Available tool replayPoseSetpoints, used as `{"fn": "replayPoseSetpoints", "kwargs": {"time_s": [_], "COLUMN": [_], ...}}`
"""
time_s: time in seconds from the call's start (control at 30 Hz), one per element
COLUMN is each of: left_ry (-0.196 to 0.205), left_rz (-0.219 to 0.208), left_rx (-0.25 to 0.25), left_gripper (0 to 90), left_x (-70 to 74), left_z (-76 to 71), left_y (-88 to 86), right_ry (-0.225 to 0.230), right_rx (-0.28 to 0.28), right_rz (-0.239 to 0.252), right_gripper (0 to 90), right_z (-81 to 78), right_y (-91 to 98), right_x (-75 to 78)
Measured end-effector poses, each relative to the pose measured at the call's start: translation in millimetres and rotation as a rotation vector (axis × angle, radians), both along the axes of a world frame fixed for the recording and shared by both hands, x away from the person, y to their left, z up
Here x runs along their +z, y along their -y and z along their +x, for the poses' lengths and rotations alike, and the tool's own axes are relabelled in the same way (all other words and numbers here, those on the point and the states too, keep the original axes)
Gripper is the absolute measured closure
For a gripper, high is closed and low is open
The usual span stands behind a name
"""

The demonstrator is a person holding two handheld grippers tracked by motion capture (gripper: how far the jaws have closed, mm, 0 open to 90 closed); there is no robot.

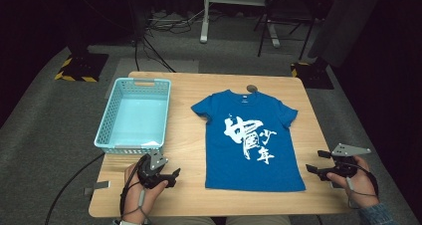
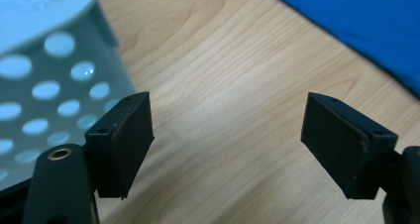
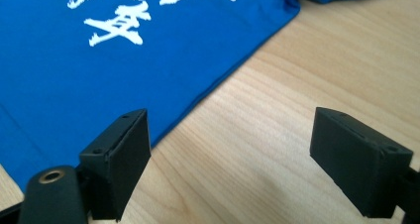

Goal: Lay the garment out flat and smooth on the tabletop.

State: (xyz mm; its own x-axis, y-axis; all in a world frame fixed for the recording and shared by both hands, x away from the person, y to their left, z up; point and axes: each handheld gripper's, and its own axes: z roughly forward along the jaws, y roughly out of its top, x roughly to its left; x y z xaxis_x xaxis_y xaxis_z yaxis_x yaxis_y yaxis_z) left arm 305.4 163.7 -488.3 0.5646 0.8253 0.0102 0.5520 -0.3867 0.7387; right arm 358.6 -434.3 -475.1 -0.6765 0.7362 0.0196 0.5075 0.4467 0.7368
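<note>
Two grippers, left gripper (image 1: pixel 171 176) and right gripper (image 1: pixel 312 169), flank the shirt (image 1: pixel 251 140).

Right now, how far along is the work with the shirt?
Barely started, by the look of it. The blue T-shirt lies spread flat and unfolded on the table, print up. In hand: nothing; the left gripper and right gripper sit at either side of its hem, jaws open over bare wood. The basket holds nothing I can see. Any grasping, and probably folding, remains.

Blue T-shirt (image 1: pixel 254 145) flat between two claws
</note>
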Motion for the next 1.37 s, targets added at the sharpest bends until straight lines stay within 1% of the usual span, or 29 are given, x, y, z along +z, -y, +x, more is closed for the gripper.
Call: {"fn": "replayPoseSetpoints", "kwargs": {"time_s": [0.07, 0.17, 0.37, 0.5, 0.57, 0.63, 0.67, 0.7, 0.73, 0.77, 0.87, 1.37], "left_ry": [-0.017, -0.041, -0.066, -0.063, -0.049, -0.046, -0.046, -0.044, -0.045, -0.045, -0.048, -0.048], "left_rz": [-0.001, 0.014, 0.022, 0.002, -0.011, 0.0, 0.0, -0.003, -0.001, -0.003, -0.004, -0.005], "left_rx": [0.006, 0.006, 0.029, 0.042, 0.05, 0.073, 0.073, 0.096, 0.102, 0.108, 0.103, 0.106], "left_gripper": [20.4, 20.4, 20.4, 19.4, 16.6, 15.5, 15.0, 15.0, 14.9, 14.9, 14.5, 14.5], "left_x": [-3.7, -8.6, -15.6, -17.5, -19.8, -20.1, -20.1, -20.3, -20.2, -20.3, -20.2, -20.3], "left_z": [-0.8, -1.8, -4.1, -4.9, -5.4, -7.2, -7.2, -9.5, -10.4, -11.2, -11.8, -12.7], "left_y": [-3.5, -8.1, -15.8, -21.9, -24.0, -24.0, -24.0, -24.0, -24.2, -24.3, -25.0, -24.9], "right_ry": [-0.006, -0.022, -0.049, -0.061, -0.043, -0.014, -0.014, 0.001, 0.001, 0.0, 0.003, 0.002], "right_rx": [-0.001, -0.007, -0.016, -0.025, -0.038, -0.054, -0.054, -0.057, -0.075, -0.08, -0.079, -0.077], "right_rz": [-0.004, -0.012, -0.021, -0.026, -0.022, -0.02, -0.02, -0.026, -0.025, -0.024, -0.025, -0.025], "right_gripper": [15.6, 15.4, 14.9, 13.5, 10.8, 10.1, 10.1, 9.5, 9.5, 9.5, 9.5, 9.4], "right_z": [-0.8, -1.8, -3.7, -5.5, -6.9, -9.4, -9.4, -10.7, -13.1, -14.0, -15.3, -16.8], "right_y": [1.2, 3.1, 6.6, 8.8, 9.3, 9.0, 9.0, 8.1, 6.6, 6.1, 5.2, 4.5], "right_x": [-3.3, -8.7, -18.8, -23.8, -26.6, -29.4, -29.4, -30.8, -30.9, -31.0, -31.1, -31.1]}}
